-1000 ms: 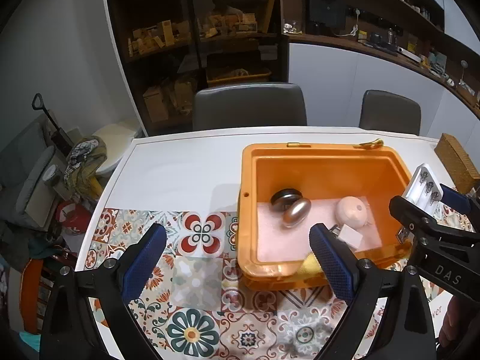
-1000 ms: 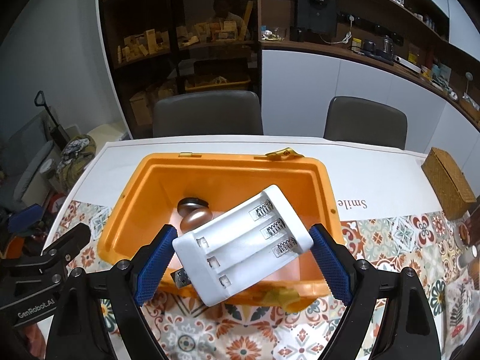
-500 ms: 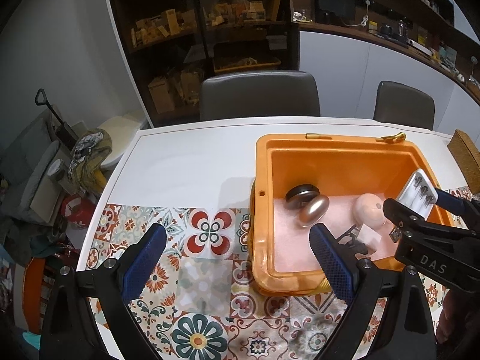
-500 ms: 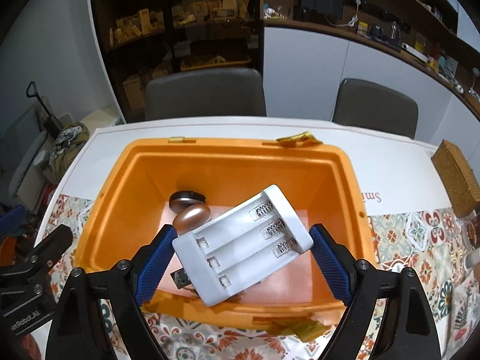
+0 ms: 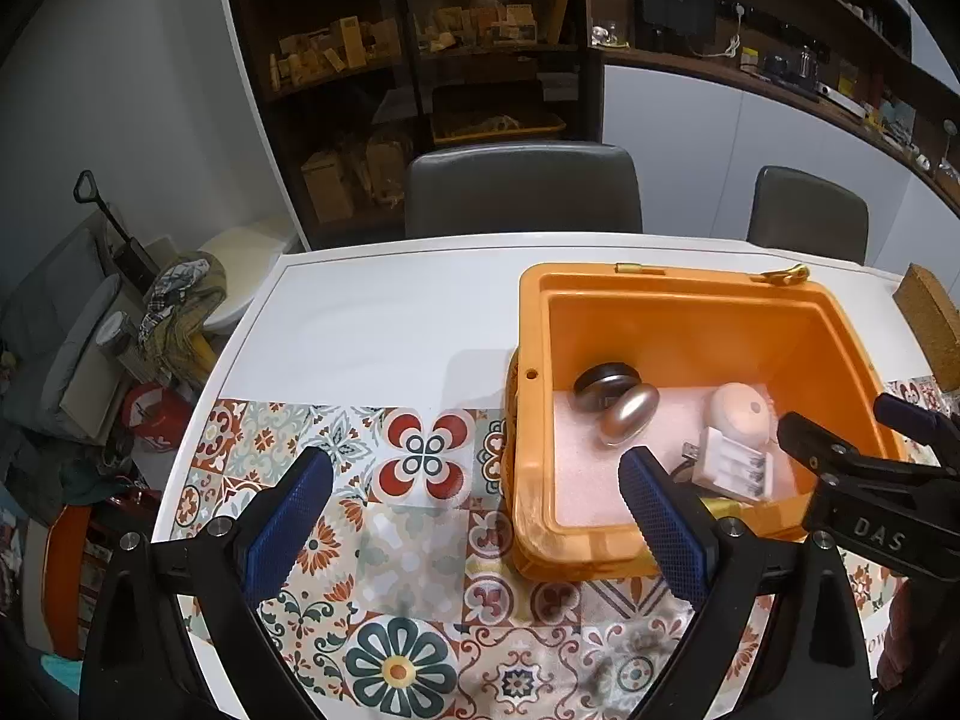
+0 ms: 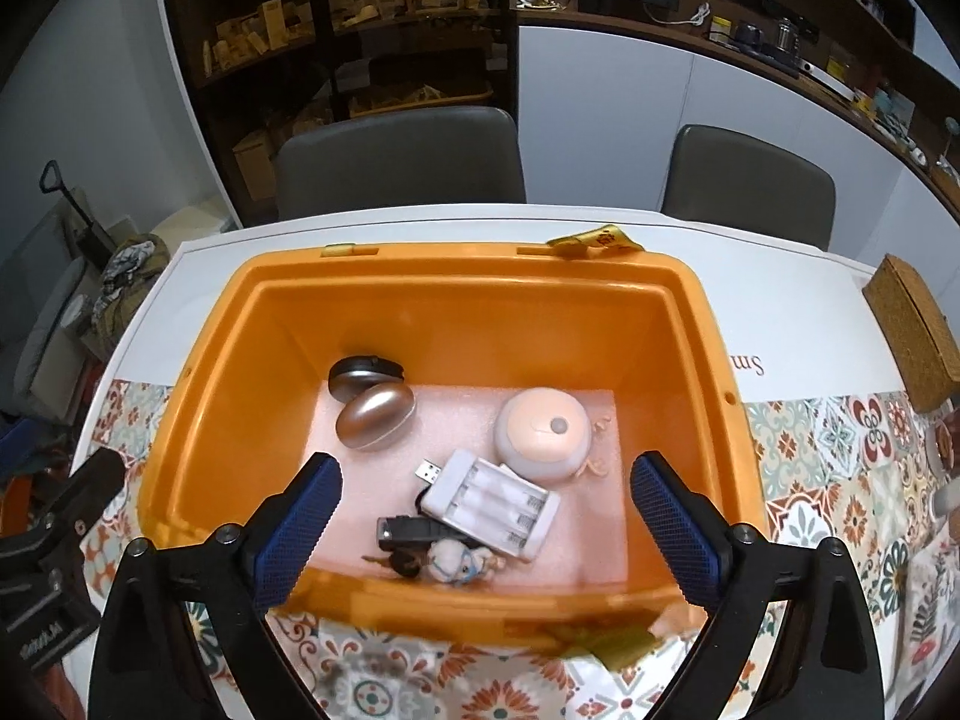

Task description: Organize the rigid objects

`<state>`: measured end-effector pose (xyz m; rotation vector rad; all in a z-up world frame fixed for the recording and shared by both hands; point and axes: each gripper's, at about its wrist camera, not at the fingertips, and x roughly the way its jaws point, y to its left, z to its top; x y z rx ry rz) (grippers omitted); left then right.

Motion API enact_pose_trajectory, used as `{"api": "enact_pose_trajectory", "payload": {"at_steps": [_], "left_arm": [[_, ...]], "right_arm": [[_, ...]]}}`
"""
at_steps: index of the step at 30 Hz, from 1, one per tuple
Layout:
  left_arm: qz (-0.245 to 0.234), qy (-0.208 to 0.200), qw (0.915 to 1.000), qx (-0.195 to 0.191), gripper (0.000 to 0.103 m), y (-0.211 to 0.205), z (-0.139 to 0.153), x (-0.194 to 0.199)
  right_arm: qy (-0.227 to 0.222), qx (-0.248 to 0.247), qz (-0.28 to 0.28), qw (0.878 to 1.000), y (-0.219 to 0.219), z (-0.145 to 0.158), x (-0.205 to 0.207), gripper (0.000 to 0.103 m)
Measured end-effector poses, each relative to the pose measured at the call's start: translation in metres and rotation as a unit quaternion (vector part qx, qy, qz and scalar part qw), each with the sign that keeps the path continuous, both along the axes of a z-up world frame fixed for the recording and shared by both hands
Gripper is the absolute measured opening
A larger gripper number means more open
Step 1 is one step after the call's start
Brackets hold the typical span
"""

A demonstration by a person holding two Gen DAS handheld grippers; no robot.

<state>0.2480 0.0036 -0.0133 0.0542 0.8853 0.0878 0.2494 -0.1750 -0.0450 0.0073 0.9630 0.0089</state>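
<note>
Right gripper: hovering above the near side of the orange bin, jaws standing wide apart and gripping nothing.
Left gripper: hanging over the patterned tile mat at the bin's left, jaws spread wide and holding nothing; its right finger is overlapping the bin's near left corner in the left wrist view.
Battery holder: lying flat on the pink foam liner in the bin's near half, slots facing up, touching the peach round gadget behind it.
USB plug: sticking out at the holder's far left corner.
Black piece: sitting just beside the holder's near left edge, with a small figurine resting against the near wall.
Bronze oval object: leaning against a dark round object in the far left part of the bin.
Bench: carrying the bin, the mat and a wicker box sitting well apart to the right.
</note>
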Motion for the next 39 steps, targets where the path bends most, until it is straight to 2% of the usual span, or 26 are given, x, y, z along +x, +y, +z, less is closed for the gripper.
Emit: {"api": "enact_pose_trajectory", "payload": {"at_steps": [11,17,28,39], "left_arm": [[-0.015,-0.020,0.9996,-0.014,0.098,-0.008,0.023,-0.042],[-0.027,-0.032,0.9991,-0.007,0.098,-0.016,0.036,-0.069],[-0.045,-0.024,0.9987,-0.005,0.102,-0.031,0.040,-0.104],[-0.052,0.003,0.9986,-0.011,0.103,-0.041,0.027,-0.136]], "right_arm": [[-0.025,0.000,-0.002,1.000,-0.014,0.036,-0.054,0.097],[-0.034,0.000,-0.003,0.999,-0.018,0.051,-0.089,0.097],[-0.032,-0.004,-0.012,0.999,-0.028,0.055,-0.143,0.097],[-0.021,0.003,-0.020,1.000,-0.037,0.048,-0.179,0.097]]}}
